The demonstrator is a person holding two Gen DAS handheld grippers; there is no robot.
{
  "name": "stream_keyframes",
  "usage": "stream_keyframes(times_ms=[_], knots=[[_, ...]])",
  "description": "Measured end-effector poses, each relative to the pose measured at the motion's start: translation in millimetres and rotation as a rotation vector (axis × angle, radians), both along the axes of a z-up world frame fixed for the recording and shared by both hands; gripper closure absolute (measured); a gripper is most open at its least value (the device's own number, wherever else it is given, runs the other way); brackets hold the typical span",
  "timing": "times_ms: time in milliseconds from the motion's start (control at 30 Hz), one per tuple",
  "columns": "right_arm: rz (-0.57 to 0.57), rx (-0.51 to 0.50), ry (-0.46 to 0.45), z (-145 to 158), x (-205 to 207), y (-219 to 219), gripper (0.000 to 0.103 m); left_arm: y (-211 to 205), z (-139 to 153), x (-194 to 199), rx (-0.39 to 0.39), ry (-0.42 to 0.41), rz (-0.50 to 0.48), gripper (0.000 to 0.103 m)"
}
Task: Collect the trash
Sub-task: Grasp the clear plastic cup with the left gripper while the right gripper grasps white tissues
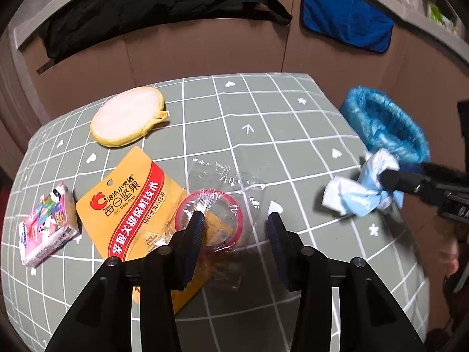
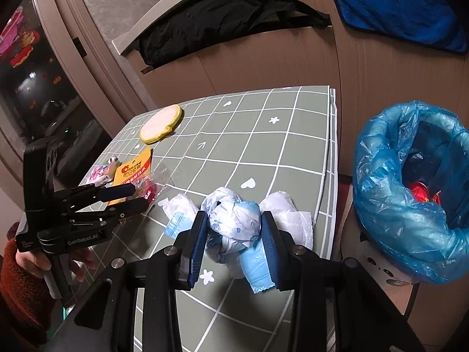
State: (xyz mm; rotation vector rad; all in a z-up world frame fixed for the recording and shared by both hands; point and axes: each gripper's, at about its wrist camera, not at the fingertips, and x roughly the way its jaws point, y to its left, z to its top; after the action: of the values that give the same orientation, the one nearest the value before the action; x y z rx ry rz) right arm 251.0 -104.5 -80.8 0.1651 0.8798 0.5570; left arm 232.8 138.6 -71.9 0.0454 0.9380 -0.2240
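A clear plastic wrapper with a red ring (image 1: 217, 205) lies on the green checked table (image 1: 263, 111), partly over a yellow snack pouch (image 1: 132, 202). My left gripper (image 1: 234, 220) stands open over it, the left fingertip touching the wrapper and the right one on bare table. The right wrist view shows the same left gripper (image 2: 137, 196) above the wrapper (image 2: 152, 187). My right gripper (image 2: 234, 231) is shut on a crumpled white and blue paper wad (image 2: 234, 220) near the table's right edge. The left wrist view shows the wad (image 1: 357, 196) in the right gripper (image 1: 387, 177) beside the bin.
A bin lined with a blue bag (image 2: 410, 190) stands off the table's right edge, red trash inside; the left wrist view shows it too (image 1: 387, 129). A pink packet (image 1: 47, 226) and a round yellow pad (image 1: 129, 116) lie on the left. A hand (image 2: 79, 264) holds the left gripper.
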Motion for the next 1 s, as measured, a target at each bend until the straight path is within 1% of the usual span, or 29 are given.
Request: stream_keyframes(times_ms=[67,100,233,367,433,500,600,800,967,1000], knots=[[0.002,-0.003,-0.001,-0.7,-0.9,0.4,0.068,7.8,5.7,-1.7,-0.055,-0.007,0.021,0.057],[0.003,-0.005,-0.002,-0.9,-1.4,0.7,0.068,12.8,7.3,-1.3,-0.069,-0.007,0.042,0.057],[0.010,-0.004,0.003,-3.9,-1.4,1.5,0.068,25.0,1.2,5.7,-0.078,0.019,0.101,0.057],[0.016,0.001,0.008,-6.3,-2.2,2.3,0.067,28.5,-3.4,10.4,-0.091,0.029,0.131,0.055],[0.020,0.001,0.012,-7.1,-2.7,3.0,0.067,31.5,-8.3,13.3,-0.107,0.038,0.140,0.046],[0.023,-0.002,0.010,-6.8,-3.8,4.0,0.067,34.0,-10.0,15.2,-0.113,0.039,0.150,0.041],[0.028,-0.011,0.006,-6.8,-4.7,5.5,0.067,37.5,-13.0,19.2,-0.135,0.059,0.160,0.038],[0.028,-0.009,0.011,-8.6,-4.7,6.8,0.067,37.3,-13.7,19.0,-0.135,0.050,0.160,0.037],[0.029,-0.011,0.010,-8.6,-5.0,7.4,0.067,37.9,-13.5,18.4,-0.144,0.062,0.166,0.037],[0.028,-0.013,0.008,-8.4,-5.1,7.6,0.067,37.8,-13.2,18.1,-0.142,0.065,0.164,0.038]])
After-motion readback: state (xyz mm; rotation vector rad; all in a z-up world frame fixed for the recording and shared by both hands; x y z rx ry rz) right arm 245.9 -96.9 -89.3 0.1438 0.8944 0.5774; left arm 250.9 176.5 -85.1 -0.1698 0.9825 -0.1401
